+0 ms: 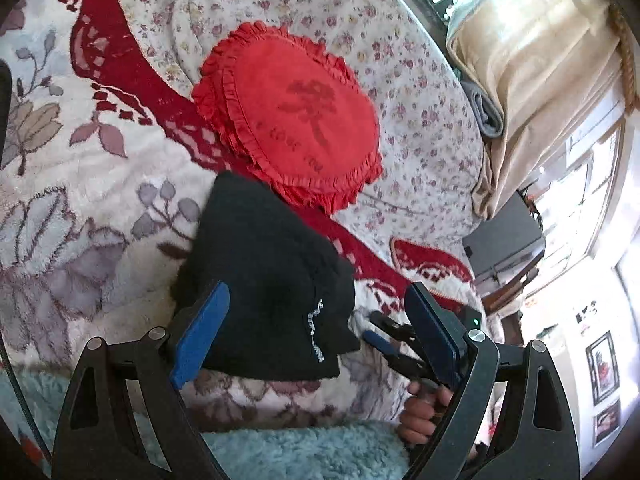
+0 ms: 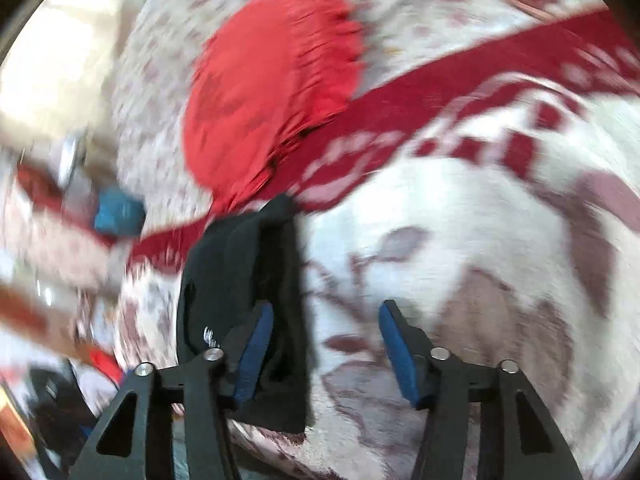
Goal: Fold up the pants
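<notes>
The black pants [image 1: 264,280] lie folded into a compact bundle on a floral blanket [image 1: 80,208], just below a red frilled cushion [image 1: 292,120]. My left gripper [image 1: 316,332] hovers over the bundle's near edge, open wide, its blue pads clear of the cloth. To the right of the bundle, a hand [image 1: 420,412] holds my right gripper [image 1: 380,330]. In the blurred right wrist view, the pants [image 2: 240,280] lie under the left finger of my right gripper [image 2: 328,354]. Its jaws stand apart, and only the bundle's right edge lies between them, unpressed.
A red patterned band [image 1: 132,80] crosses the blanket behind the cushion [image 2: 272,92]. A light blue fluffy throw [image 1: 300,452] covers the near edge. Cream curtains [image 1: 540,80] and a bright window are at the right. A blurred blue object [image 2: 120,212] sits left of the pants.
</notes>
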The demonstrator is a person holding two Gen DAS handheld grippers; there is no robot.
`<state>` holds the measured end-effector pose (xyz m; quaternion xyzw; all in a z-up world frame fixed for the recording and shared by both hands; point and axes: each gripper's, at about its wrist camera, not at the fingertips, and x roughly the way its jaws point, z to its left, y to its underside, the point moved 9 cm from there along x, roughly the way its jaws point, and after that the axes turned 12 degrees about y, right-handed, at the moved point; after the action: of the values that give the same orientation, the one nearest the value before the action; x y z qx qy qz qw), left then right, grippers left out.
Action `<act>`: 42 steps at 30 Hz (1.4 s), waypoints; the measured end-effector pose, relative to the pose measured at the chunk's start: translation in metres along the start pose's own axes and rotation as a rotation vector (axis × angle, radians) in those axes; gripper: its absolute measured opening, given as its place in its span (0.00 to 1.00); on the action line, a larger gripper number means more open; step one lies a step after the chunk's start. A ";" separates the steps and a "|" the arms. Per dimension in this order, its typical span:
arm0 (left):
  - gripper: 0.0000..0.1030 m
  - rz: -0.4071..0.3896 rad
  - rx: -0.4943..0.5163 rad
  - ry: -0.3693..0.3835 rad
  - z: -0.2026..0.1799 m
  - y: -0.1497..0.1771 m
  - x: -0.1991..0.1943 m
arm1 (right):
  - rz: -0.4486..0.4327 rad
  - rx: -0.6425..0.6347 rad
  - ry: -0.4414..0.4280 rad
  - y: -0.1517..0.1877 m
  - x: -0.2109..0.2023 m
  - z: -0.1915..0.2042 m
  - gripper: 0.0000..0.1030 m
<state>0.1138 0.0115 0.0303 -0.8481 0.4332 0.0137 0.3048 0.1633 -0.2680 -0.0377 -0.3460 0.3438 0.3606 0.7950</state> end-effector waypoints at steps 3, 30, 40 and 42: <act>0.87 0.014 -0.005 -0.003 0.002 0.002 0.003 | -0.070 0.070 0.016 -0.014 -0.037 0.000 0.51; 0.97 0.090 0.407 -0.654 0.006 -0.006 0.061 | -0.143 -0.140 0.132 -0.012 -0.046 0.036 0.55; 0.98 0.073 0.443 -0.636 0.002 -0.001 0.058 | -0.149 -0.180 0.152 -0.008 -0.034 0.041 0.55; 0.98 0.114 0.413 -0.665 0.017 0.006 0.065 | -0.156 -0.151 0.156 -0.013 -0.035 0.035 0.55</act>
<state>0.1539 -0.0296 -0.0051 -0.6927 0.3508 0.2170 0.5916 0.1666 -0.2585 0.0125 -0.4573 0.3487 0.2946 0.7632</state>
